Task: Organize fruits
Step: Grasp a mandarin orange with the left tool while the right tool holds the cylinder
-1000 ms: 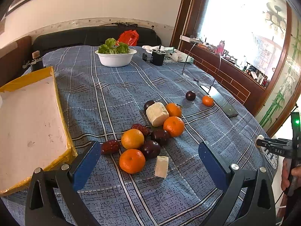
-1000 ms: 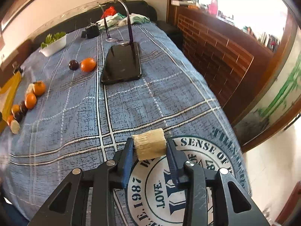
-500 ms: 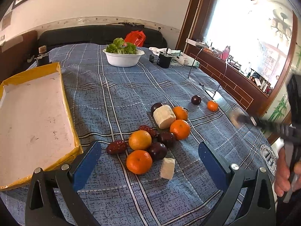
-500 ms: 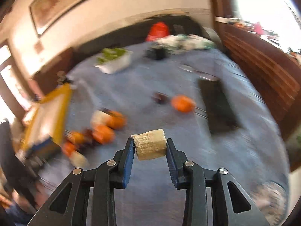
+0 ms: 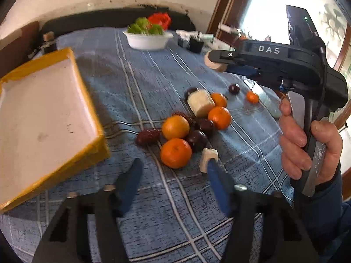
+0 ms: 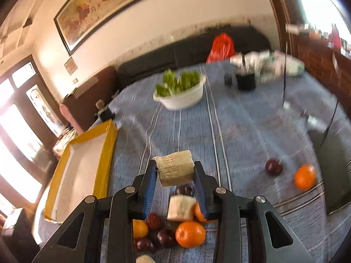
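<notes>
Item, pale fibrous chunk (image 6: 174, 171): you had your right gripper (image 6: 175, 185) clamped across its flat sides, light, stiff, rough-skinned; left gripper (image 5: 173, 175), at the fruit pile's six o'clock, had just been closing, nothing between.

Home living room: framed painting (image 6: 105, 6), dark sofa (image 6: 175, 52), clothed table (image 6: 252, 135).

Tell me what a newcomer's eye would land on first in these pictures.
First, the pale fibrous chunk clamped in the right gripper, above the fruit pile mid-table. Next, the yellow-edged tray at the left of the blue checked cloth, and the white bowl of greens at the far end.
</notes>
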`<state>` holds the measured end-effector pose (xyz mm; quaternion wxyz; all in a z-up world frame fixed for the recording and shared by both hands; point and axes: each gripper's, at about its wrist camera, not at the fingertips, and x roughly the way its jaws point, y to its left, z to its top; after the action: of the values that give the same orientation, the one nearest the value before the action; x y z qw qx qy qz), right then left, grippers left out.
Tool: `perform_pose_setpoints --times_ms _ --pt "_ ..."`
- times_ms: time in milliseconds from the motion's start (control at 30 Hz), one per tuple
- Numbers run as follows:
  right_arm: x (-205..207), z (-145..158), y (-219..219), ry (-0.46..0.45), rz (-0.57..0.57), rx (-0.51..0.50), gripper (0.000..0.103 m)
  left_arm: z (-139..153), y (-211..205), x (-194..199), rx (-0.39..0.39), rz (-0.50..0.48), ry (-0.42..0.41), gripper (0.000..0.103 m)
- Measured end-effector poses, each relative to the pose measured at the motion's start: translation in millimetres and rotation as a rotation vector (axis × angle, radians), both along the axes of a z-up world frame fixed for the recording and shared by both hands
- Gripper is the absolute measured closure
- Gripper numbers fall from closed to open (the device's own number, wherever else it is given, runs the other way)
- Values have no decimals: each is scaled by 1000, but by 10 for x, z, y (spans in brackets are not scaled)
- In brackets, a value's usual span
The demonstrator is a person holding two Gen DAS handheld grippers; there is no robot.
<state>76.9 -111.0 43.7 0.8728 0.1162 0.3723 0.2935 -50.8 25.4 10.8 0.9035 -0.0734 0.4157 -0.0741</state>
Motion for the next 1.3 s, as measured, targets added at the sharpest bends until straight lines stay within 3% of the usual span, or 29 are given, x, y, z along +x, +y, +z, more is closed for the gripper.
perform_pose_setpoints --times_ms 300,633,800,1067,1300 --pt "-42 23 -82 -5 22 27 67 3 -68 261 21 -9 47 55" --pt "-73 21 -6 -16 55 19 67 2 36 223 5 -37 65 57" --pt "-90 19 29 -21 68 15 66 13 109 217 -26 -33 63 67" --pt "-94 6 47 -23 74 10 66 -101 -148 310 110 -63 97 69" --pt "-126 10 82 -31 89 4 66 -69 -64 285 64 -45 64 70"
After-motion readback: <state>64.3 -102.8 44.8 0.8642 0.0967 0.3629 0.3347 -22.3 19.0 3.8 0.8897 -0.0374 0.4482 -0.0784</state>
